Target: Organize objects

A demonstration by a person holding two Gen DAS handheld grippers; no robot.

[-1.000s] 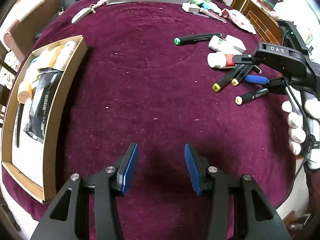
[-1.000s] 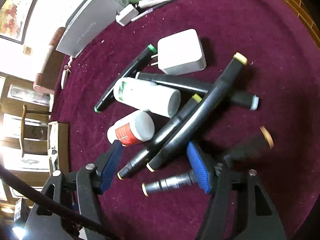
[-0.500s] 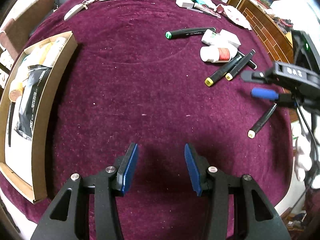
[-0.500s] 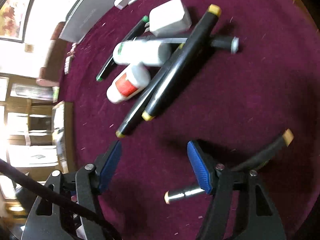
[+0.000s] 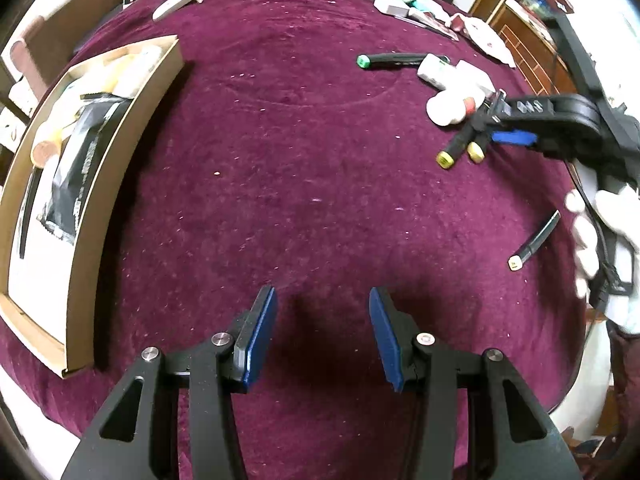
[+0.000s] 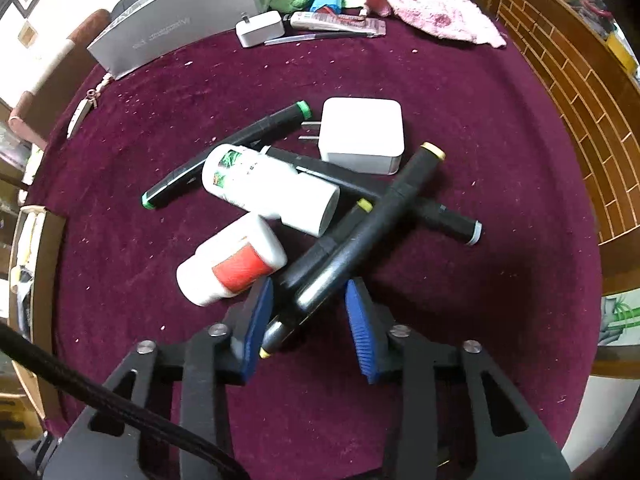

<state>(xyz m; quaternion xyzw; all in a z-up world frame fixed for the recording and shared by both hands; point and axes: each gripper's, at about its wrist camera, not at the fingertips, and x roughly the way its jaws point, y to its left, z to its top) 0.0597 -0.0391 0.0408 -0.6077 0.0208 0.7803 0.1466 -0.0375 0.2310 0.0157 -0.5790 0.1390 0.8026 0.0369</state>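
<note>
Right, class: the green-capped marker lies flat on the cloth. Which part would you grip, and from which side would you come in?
Probably its bare end, the one away from the charger, taken from straight above with the fingers across the narrow barrel. The green-capped marker lies flat on the cloth, and the green-labelled bottle crowds its middle.

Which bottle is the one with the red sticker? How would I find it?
Look at the pile of markers and bottles on the dark red tablecloth, in front of the white plug. Two white bottles lie on their sides there, close beside the right gripper. Yours, the red-label bottle, is the nearer one; the other bottle has green print instead.
</note>
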